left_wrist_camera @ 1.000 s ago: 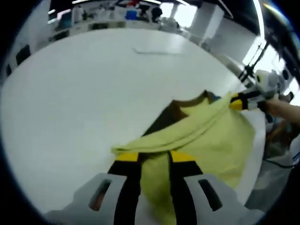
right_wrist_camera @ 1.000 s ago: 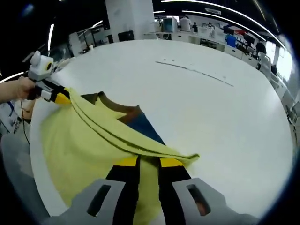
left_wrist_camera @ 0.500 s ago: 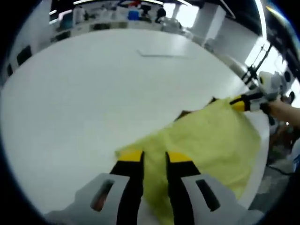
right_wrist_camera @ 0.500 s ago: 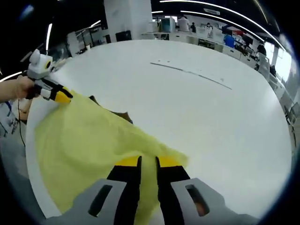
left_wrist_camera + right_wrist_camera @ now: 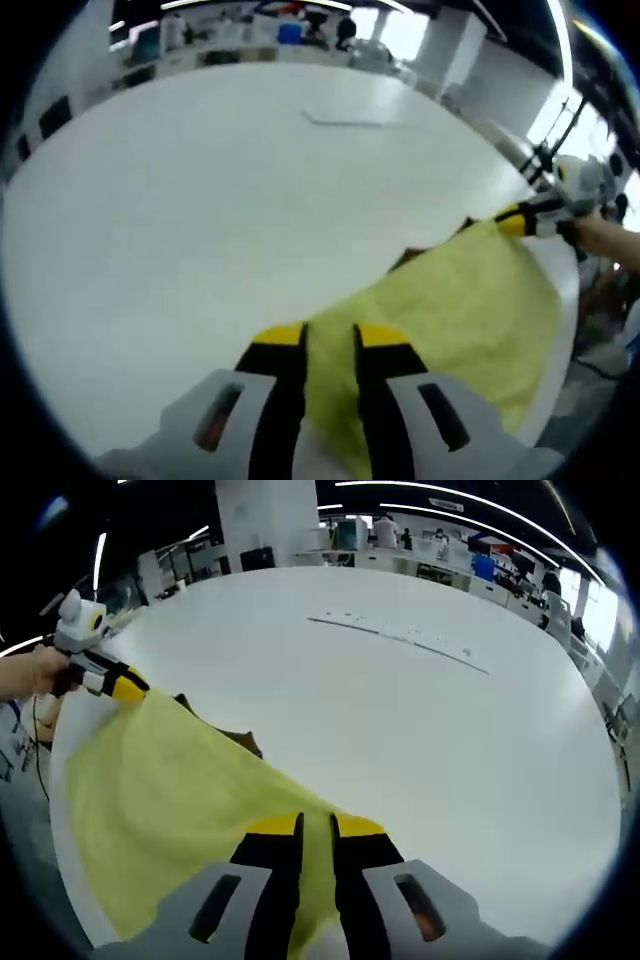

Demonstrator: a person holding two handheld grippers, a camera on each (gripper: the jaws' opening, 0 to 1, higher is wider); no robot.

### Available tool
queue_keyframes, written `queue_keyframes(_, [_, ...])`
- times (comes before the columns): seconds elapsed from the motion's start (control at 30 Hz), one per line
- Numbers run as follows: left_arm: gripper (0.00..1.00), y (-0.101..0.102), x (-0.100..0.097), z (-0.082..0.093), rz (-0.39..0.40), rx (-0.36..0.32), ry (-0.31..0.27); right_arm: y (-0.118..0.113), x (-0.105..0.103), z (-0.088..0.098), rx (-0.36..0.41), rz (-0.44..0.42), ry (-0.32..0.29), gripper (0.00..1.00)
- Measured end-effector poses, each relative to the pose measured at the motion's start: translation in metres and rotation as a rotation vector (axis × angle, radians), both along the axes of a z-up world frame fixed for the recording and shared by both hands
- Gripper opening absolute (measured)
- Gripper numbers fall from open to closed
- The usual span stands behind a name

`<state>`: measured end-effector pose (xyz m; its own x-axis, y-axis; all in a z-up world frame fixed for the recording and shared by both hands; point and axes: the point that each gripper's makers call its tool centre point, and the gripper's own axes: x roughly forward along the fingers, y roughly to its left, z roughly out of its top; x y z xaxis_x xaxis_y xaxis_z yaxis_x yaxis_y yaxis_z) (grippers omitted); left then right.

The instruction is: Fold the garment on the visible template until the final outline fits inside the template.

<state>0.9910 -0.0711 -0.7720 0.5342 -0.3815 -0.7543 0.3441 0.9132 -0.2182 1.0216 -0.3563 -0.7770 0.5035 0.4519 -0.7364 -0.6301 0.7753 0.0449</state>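
Note:
A pale yellow garment (image 5: 455, 300) lies stretched along the near edge of the white table (image 5: 200, 200). My left gripper (image 5: 330, 338) is shut on one end of its far edge, with cloth running between the yellow-tipped jaws. My right gripper (image 5: 317, 828) is shut on the other end of that edge. Each shows in the other's view: the right gripper (image 5: 515, 218) at the cloth's far corner, the left gripper (image 5: 115, 685) likewise, held by a hand (image 5: 20, 670). The garment (image 5: 170, 770) is taut between them. A small dark brown patch (image 5: 238, 742) peeks out beyond its edge.
A thin line of marks (image 5: 400, 635) crosses the far part of the table, also visible as a faint line (image 5: 345, 122). Desks, shelves and equipment stand beyond the table's far side. The table's rim runs close under the garment.
The folded-over yellow layer has been drawn back and flattened between both grippers. The dark blue and brown area seen a second ago is now almost wholly covered.

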Motion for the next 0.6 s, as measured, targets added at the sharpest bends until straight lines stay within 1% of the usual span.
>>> queue_keyframes(0.17, [0.14, 0.0006, 0.0004, -0.0004, 0.002, -0.003, 0.007, -0.0010, 0.0014, -0.0001, 0.002, -0.003, 0.003, 0.11])
queue_keyframes(0.37, [0.16, -0.0002, 0.0002, -0.0001, -0.005, 0.005, 0.011, -0.0011, 0.0015, -0.0002, 0.004, -0.005, 0.015, 0.12])
queue_keyframes(0.43, [0.17, -0.0015, -0.0002, 0.0002, -0.005, 0.007, 0.012, -0.0004, 0.0005, 0.0003, 0.005, -0.006, 0.023, 0.13])
queue_keyframes(0.53, [0.22, -0.0044, -0.0022, 0.0041, -0.017, 0.024, 0.010, -0.0002, -0.0011, 0.0034, -0.001, -0.009, 0.023, 0.18])
queue_keyframes(0.6, [0.23, -0.0050, -0.0027, 0.0077, -0.024, 0.026, 0.004, 0.0008, -0.0039, 0.0084, 0.015, -0.008, 0.022, 0.19])
